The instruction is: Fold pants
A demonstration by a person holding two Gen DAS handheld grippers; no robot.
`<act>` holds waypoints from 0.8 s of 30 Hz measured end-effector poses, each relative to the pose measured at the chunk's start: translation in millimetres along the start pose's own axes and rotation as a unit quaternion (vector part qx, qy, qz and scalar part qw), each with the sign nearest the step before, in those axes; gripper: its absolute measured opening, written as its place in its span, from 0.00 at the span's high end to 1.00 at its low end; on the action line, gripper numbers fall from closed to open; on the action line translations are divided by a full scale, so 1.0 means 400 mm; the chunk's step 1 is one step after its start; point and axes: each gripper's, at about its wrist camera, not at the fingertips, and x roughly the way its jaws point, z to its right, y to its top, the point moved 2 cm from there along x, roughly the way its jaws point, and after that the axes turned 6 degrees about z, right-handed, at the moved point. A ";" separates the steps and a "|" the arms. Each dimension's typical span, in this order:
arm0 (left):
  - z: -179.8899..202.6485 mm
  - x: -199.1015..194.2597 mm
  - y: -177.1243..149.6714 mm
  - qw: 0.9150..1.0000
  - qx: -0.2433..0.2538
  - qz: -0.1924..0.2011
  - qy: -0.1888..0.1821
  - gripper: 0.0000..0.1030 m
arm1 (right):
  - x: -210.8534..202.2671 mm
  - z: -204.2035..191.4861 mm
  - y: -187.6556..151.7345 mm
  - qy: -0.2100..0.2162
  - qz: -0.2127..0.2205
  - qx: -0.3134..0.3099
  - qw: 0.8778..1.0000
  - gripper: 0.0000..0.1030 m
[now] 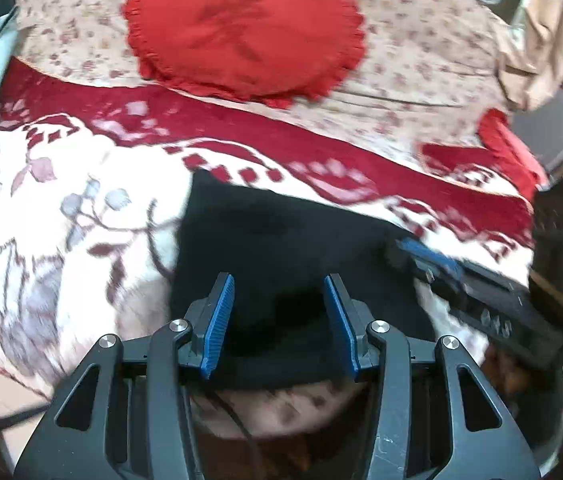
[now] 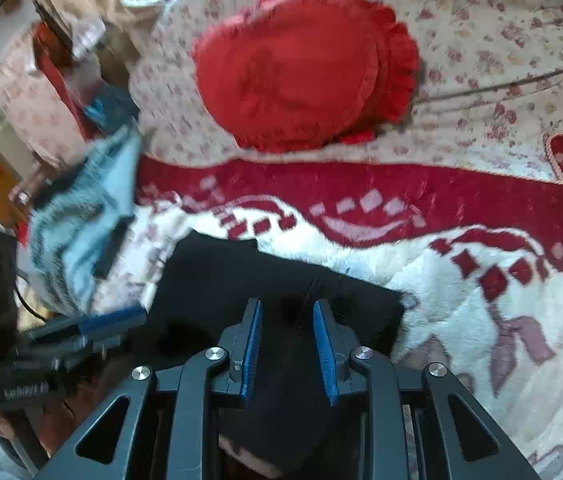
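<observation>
Left wrist view: the left tool hangs with jaws apart, gripping nothing, above folded black pants lying on a blanket over the bed. Beside it, the right tool also stands parted and empty above them. A red cushion lies beyond.

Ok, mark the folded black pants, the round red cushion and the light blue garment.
folded black pants (image 1: 281, 240): left wrist view, middle of the top fold.
round red cushion (image 2: 293, 76): right wrist view, centre of its face.
light blue garment (image 2: 81, 216): right wrist view, middle of the cloth.
</observation>
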 end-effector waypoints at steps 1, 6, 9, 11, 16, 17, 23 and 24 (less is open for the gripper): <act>-0.020 0.019 0.006 1.000 -0.005 -0.002 0.011 0.56 | 0.024 0.001 -0.001 -0.007 -0.009 0.000 1.000 0.76; -0.055 0.094 0.003 1.000 -0.008 -0.019 0.023 0.53 | 0.086 0.020 -0.009 -0.019 -0.028 -0.002 0.999 0.76; -0.039 0.080 -0.011 0.999 0.006 -0.004 0.032 0.51 | 0.075 0.017 -0.007 -0.019 -0.031 -0.003 0.999 0.76; -0.033 0.067 -0.018 0.999 0.012 0.001 0.036 0.51 | 0.054 0.004 -0.011 -0.025 -0.035 -0.011 0.999 0.76; -0.027 0.034 -0.037 0.999 0.012 0.003 0.037 0.51 | -0.003 -0.048 -0.061 -0.029 -0.044 -0.040 0.998 0.75; -0.027 0.030 -0.042 0.999 0.013 0.004 0.038 0.51 | -0.009 -0.055 -0.075 -0.029 -0.047 -0.043 0.998 0.75; -0.014 0.019 -0.062 0.998 0.025 0.012 0.050 0.51 | -0.012 -0.054 -0.148 -0.041 -0.058 -0.040 0.997 0.74; -0.012 0.012 -0.064 0.998 0.028 0.015 0.051 0.51 | -0.015 -0.051 -0.145 -0.040 -0.054 -0.035 0.997 0.74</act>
